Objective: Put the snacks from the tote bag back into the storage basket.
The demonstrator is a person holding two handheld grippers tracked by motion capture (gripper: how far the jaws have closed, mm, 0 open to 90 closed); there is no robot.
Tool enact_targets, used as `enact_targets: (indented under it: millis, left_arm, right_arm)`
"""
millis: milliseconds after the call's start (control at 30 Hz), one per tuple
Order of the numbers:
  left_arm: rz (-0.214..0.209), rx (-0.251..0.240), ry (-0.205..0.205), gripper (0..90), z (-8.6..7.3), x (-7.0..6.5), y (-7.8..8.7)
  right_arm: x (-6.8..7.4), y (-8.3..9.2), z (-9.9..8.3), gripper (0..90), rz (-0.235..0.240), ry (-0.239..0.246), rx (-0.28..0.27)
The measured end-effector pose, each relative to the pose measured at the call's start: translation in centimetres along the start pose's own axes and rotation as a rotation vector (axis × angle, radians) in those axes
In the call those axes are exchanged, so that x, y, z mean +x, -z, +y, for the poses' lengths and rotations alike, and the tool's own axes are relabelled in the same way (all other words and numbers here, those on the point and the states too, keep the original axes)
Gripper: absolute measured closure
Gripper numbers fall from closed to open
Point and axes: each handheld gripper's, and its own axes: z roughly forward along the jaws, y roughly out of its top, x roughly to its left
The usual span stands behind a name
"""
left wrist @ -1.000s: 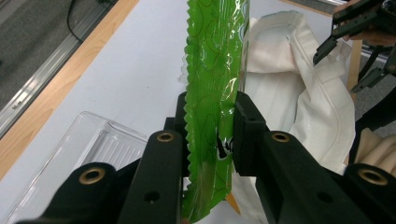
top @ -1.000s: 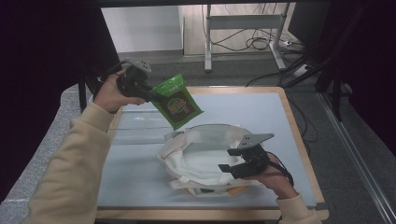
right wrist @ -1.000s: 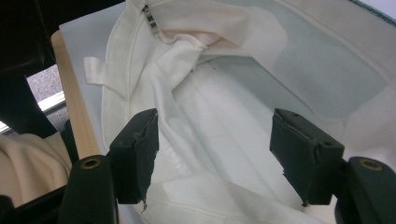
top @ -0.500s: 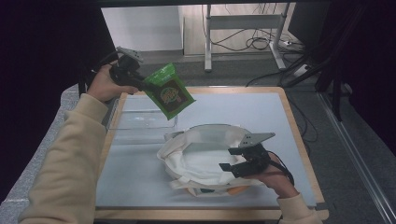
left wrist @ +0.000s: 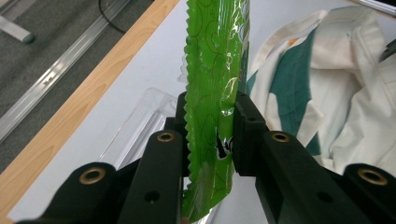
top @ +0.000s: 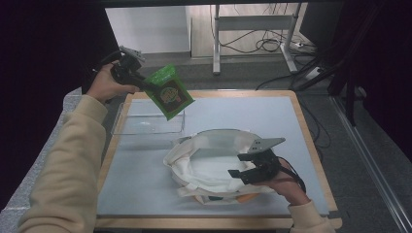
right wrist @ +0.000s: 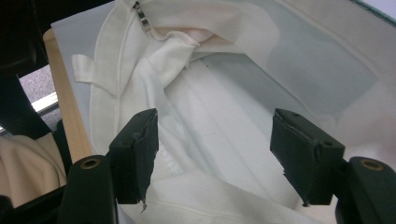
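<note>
at the upper left of the high view, the left gripper (top: 145,85) clamps a green snack pouch (top: 170,91) by its edge, holding it in the air above a clear plastic tray (top: 127,124). lower right of centre, the right gripper (top: 245,165) rests with jaws wide apart, gripping nothing, over the open mouth of a white cloth bag (top: 194,170) on the grey table top (top: 272,116).
</note>
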Motion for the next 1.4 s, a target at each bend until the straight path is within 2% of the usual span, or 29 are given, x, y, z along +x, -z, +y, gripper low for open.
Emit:
enact_targets:
  millis: [233, 367, 567, 967, 1400]
  left_arm:
    - [0.005, 0.018, 0.006, 76.0, -0.6, 0.9, -0.7]
    - [0.012, 0.045, 0.008, 76.0, -0.9, 1.5, -1.3]
    - [0.013, 0.054, 0.018, 76.0, -1.3, 2.4, -1.9]
    - [0.016, 0.093, 0.002, 76.1, -1.8, 2.9, -2.6]
    - [0.020, 0.101, 0.008, 76.0, -2.9, 4.3, -3.2]
  right_arm:
    - [-0.1, -0.1, -0.1, 32.5, -0.005, -0.002, 0.003]
    - [0.0, -0.2, -0.2, 32.5, -0.007, -0.003, 0.007]
    - [0.0, -0.2, -0.5, 32.5, -0.012, -0.009, 0.011]
    - [-0.1, -0.2, -0.7, 32.5, -0.020, -0.022, 0.013]
    - [-0.2, -0.4, -0.8, 32.5, -0.019, -0.021, 0.018]
